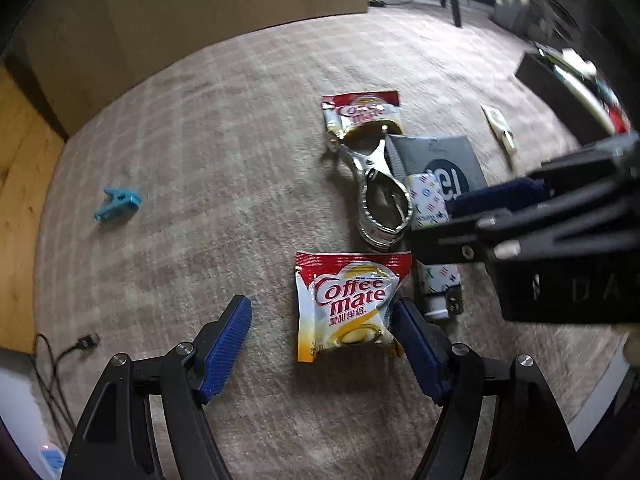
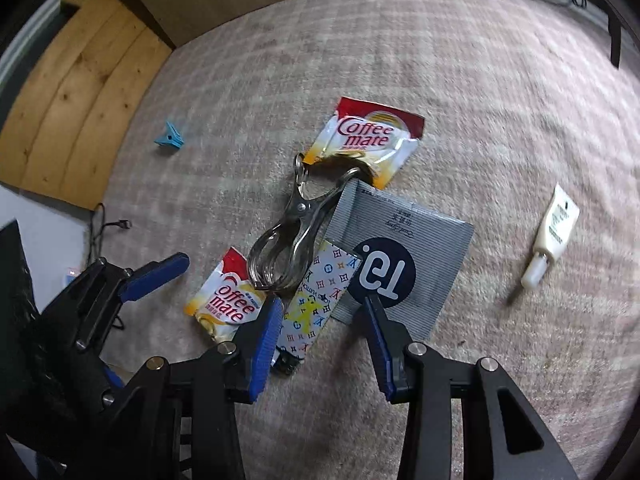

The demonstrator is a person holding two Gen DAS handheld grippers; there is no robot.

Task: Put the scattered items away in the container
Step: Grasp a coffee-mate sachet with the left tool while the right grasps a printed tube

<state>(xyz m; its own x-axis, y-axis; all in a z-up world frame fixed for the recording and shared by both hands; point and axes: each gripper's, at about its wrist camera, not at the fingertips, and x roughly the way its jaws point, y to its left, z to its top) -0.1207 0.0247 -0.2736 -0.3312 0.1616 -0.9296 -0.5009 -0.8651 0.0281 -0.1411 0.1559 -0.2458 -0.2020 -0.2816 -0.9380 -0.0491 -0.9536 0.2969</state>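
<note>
A: Why is the left gripper (image 1: 322,344) spread wide and empty over the near Coffee-mate sachet (image 1: 349,304) on the carpet (image 1: 192,128)?

B: To straddle it, probably. The right gripper (image 2: 322,330), also released, brackets the patterned tube (image 2: 316,300).

near creamer packet: red, white and yellow Coffee mate packet (image 1: 352,306) lying flat on the carpet.
far creamer packet: a second Coffee mate packet (image 2: 366,140), crumpled.
clip: shiny metal clip (image 2: 290,226) lying between both packets.
pouch: flat grey pouch with a dark circle (image 2: 400,258).
tube: patterned white tube (image 2: 316,300) beside the pouch.
peg: small blue plastic peg (image 1: 118,204), well apart.
cream tube: small cream tube with a white cap (image 2: 550,236), alone.
</note>
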